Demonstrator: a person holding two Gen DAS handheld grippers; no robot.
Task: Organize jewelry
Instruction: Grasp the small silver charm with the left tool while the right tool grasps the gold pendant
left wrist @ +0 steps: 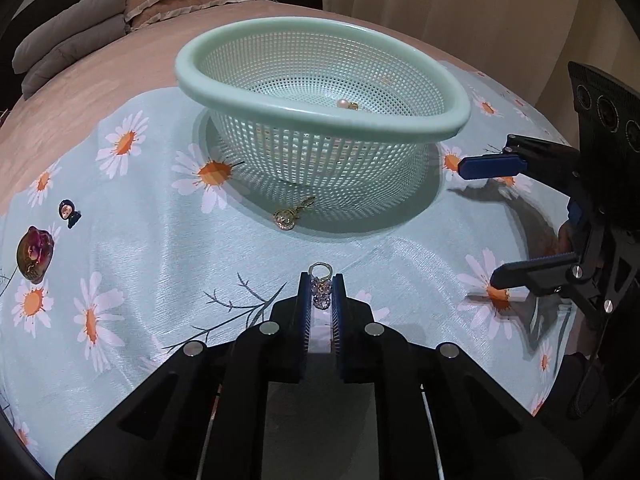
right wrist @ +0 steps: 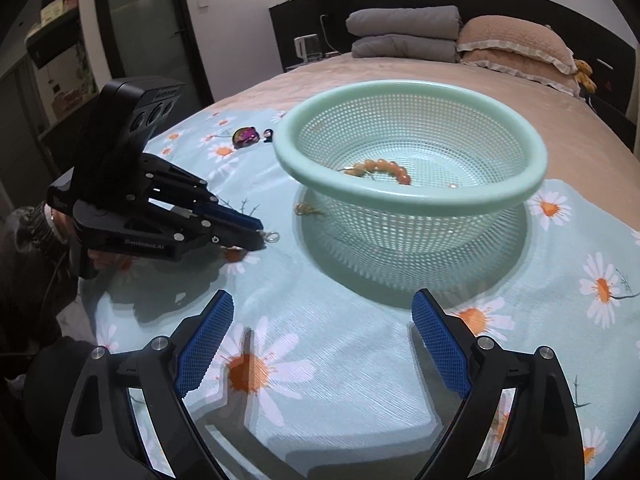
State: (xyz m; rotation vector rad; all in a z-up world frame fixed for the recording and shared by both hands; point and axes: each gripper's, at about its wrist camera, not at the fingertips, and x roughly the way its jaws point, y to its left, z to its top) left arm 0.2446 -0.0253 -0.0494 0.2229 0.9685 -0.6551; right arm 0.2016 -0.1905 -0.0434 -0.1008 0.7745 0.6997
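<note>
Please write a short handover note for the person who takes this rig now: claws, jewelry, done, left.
Left claw: shut on the beaded ring, low over the cloth.
Right claw: open, empty.
Done: orange bead bracelet and pearl piece lie in the green basket.
Left: drop the ring in; gold pendant by the basket, purple piece and small dark figure on the cloth.

Home bedroom: bed (right wrist: 400, 76), pillows (right wrist: 516, 50), folded blankets (right wrist: 404, 32).

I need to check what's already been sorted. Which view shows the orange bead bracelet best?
The right wrist view: the orange bead bracelet lies curved and plain to see inside the mint-green plastic mesh basket. In the left wrist view the near rim and wall hide it; only a pearl earring shows.
</note>
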